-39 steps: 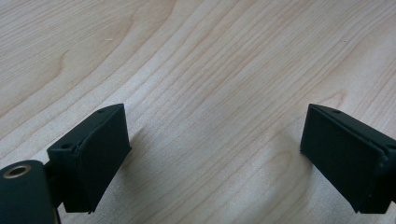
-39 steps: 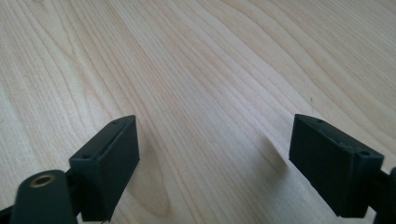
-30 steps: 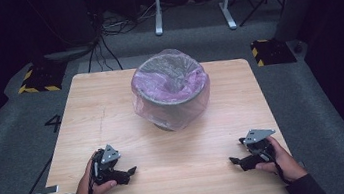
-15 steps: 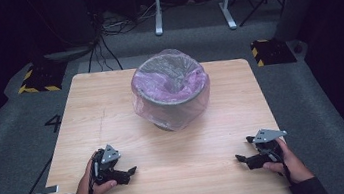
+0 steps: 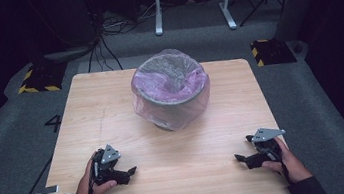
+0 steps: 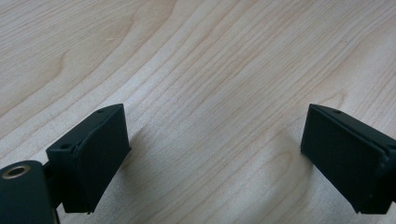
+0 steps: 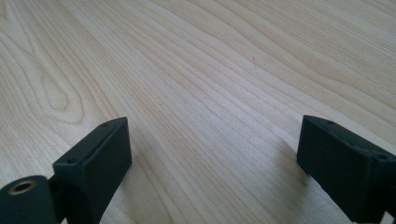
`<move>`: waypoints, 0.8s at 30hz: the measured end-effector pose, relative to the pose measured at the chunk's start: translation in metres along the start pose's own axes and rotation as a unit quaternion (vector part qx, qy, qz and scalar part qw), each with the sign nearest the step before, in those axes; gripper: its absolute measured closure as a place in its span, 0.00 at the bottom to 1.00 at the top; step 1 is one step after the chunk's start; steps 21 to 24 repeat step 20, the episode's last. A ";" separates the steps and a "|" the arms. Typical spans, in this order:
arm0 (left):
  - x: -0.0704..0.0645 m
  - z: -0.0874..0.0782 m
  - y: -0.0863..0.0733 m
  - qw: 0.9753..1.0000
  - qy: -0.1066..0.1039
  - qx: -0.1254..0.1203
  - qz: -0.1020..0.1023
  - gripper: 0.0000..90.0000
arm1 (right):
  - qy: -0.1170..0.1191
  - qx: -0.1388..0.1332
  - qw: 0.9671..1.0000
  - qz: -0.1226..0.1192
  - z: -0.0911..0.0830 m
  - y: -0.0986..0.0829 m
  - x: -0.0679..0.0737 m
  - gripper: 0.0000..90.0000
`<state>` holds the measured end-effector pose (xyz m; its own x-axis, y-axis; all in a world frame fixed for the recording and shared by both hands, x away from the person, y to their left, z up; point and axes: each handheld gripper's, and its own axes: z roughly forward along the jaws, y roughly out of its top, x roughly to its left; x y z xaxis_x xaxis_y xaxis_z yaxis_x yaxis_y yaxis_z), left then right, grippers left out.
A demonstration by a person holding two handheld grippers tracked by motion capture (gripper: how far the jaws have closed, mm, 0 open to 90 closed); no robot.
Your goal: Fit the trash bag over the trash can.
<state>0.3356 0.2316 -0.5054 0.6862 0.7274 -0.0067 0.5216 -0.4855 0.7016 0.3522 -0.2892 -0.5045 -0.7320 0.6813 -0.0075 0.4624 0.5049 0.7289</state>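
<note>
Your forearms run off the bottom edge of the high view, so you see only your hands and sleeve cuffs, and your fingers cover much of the left gripper (image 5: 130, 172) and the right gripper (image 5: 239, 158). The clear bag (image 5: 170, 93) over the grey bin (image 5: 173, 102) clouds its wall and foot, and the crumpled purple lining hides whatever lies inside. In the left gripper view the right-hand jaw is cut by the picture's edge, and in the right gripper view both jaws run off the bottom, with the table (image 7: 196, 70) turning soft toward the top.

Pale wood-grain table (image 5: 112, 115), black tongs (image 6: 212, 158), seemingly purple-lined grey bin (image 5: 170, 89)
</note>
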 end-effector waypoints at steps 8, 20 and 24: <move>0.001 0.000 0.001 1.000 0.000 0.001 0.003 0.08 | 0.000 0.000 1.000 0.000 0.000 0.000 0.000 0.11; 0.000 0.001 0.001 1.000 0.000 0.000 0.000 0.08 | 0.000 0.000 1.000 -0.001 0.000 0.000 0.000 0.11; 0.000 0.001 0.001 1.000 0.000 0.000 0.000 0.08 | 0.000 0.000 1.000 -0.001 0.000 0.000 0.000 0.11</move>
